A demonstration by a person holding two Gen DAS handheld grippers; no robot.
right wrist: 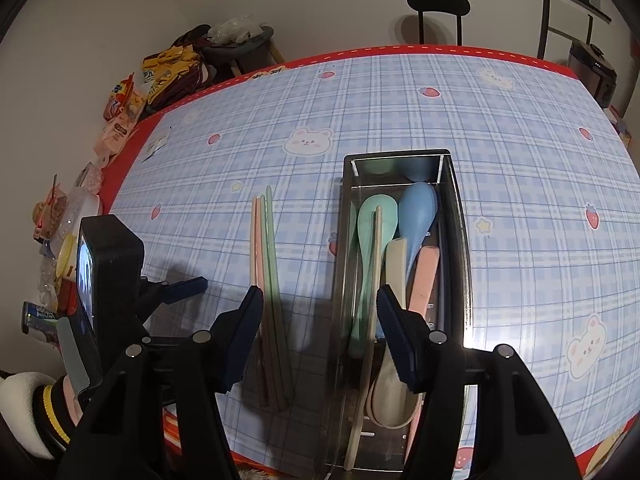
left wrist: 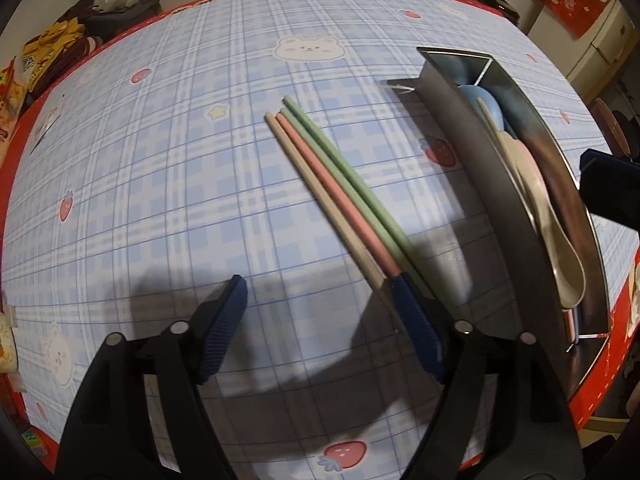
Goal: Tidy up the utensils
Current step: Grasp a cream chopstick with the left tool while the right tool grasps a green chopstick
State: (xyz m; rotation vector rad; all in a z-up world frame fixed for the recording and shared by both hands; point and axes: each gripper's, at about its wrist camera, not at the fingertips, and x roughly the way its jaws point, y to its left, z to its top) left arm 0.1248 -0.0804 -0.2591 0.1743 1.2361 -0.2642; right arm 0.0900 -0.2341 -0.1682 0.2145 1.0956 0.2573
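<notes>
Several chopsticks [left wrist: 336,196], beige, pink and green, lie side by side on the checked tablecloth; they also show in the right wrist view [right wrist: 266,264]. A steel tray [left wrist: 472,168] to their right holds pastel spoons [right wrist: 416,216] and one beige chopstick [right wrist: 374,280]; its rim shows in the right wrist view [right wrist: 460,240]. My left gripper [left wrist: 320,280] is open and empty above the cloth, its right finger over the chopsticks' near ends. My right gripper [right wrist: 320,296] is open and empty, between the chopsticks and the tray.
Snack bags and clutter [right wrist: 132,92] sit beyond the table's far left edge. A dark stool [right wrist: 438,4] and a rice cooker [right wrist: 592,72] stand behind the table. The tablecloth's red border [right wrist: 400,50] marks the edges.
</notes>
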